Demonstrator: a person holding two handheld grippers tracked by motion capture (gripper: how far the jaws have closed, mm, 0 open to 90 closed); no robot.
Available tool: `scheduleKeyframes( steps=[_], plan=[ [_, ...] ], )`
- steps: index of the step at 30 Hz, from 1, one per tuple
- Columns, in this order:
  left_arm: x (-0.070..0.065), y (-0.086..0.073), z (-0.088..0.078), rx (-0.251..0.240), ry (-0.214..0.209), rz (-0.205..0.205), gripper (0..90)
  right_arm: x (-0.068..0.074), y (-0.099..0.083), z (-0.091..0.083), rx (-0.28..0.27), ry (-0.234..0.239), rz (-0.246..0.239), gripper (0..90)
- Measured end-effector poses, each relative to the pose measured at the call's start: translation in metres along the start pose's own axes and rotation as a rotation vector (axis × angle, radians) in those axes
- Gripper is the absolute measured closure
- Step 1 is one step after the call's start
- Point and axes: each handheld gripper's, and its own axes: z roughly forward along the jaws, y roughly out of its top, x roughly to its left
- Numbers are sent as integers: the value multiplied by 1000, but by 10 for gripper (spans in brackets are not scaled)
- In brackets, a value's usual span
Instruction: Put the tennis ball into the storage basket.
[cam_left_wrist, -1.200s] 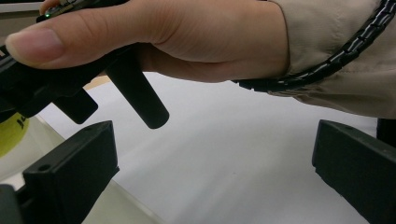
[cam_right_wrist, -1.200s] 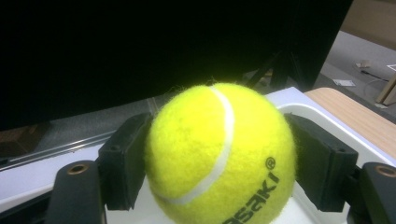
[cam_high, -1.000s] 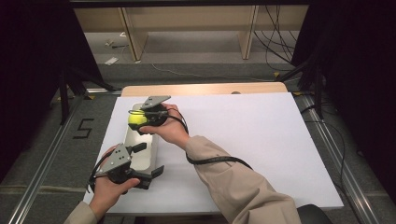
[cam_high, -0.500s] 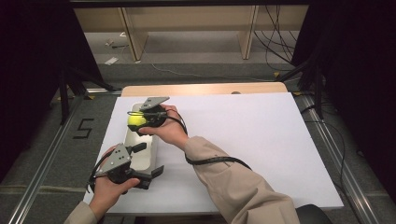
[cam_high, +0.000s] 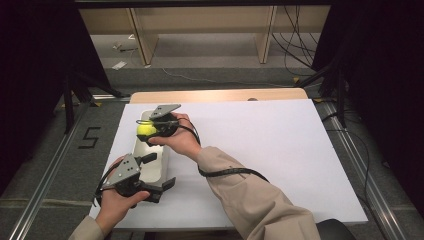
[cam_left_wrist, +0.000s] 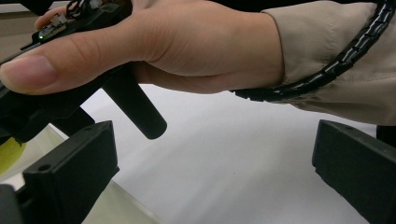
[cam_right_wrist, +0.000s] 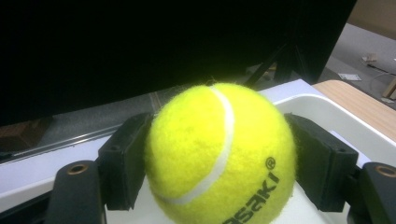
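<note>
No change over the last second: right tongs (cam_high: 148, 131) clamp the ball (cam_high: 146, 130) over the tray (cam_high: 161, 170), left tongs (cam_high: 159, 172) open, steadying its edge; release looks next.

– Any text you can read from where you sit?

– On my screen the tennis ball (cam_right_wrist: 219, 154) carries dark letters, "asaki", cut off at the picture's bottom edge, with a small ® mark just above them.

– Anything else?

– A "5" (cam_high: 90, 137) marked in black on the floor, off the table's left edge.
</note>
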Motion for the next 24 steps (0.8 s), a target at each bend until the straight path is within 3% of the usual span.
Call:
scheduleKeyframes(
  steps=[24],
  plan=[
    [0,0,0,-1,0,1,0,0,-4,5,13,4,0,276]
  ],
)
